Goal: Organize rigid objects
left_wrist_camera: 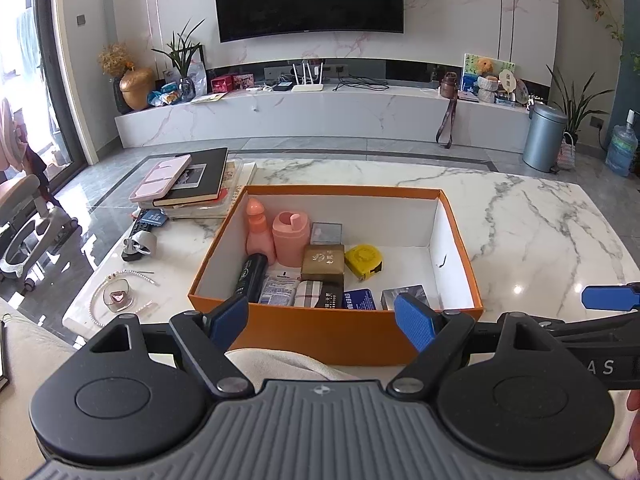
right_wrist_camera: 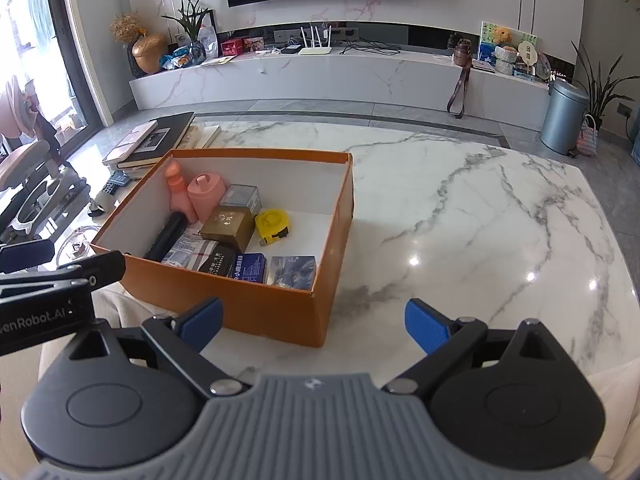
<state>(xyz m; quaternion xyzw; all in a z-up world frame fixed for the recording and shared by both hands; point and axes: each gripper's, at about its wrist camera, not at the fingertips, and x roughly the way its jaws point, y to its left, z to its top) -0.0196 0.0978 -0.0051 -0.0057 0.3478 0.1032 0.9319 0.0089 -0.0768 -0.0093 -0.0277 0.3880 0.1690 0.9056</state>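
An orange box (left_wrist_camera: 320,330) (right_wrist_camera: 256,304) stands on the marble table, holding several items: a pink bottle (left_wrist_camera: 258,226), a pink cup (left_wrist_camera: 291,238), a brown box (left_wrist_camera: 323,263), a yellow tape measure (left_wrist_camera: 363,260) (right_wrist_camera: 272,221), a black tube (left_wrist_camera: 251,276), small packets and cards. My left gripper (left_wrist_camera: 322,320) hovers open just in front of the box's near wall, with nothing between its fingers. Right of the box's near corner, my right gripper (right_wrist_camera: 314,322) is open too, empty over bare table.
A stack of books with a pink case (left_wrist_camera: 188,182) lies at the table's far left, with a remote (left_wrist_camera: 138,236), a small glass dish (left_wrist_camera: 118,298) and a beaded headband nearby. The marble table (right_wrist_camera: 480,220) stretches right of the box. A white cushion lies under the grippers.
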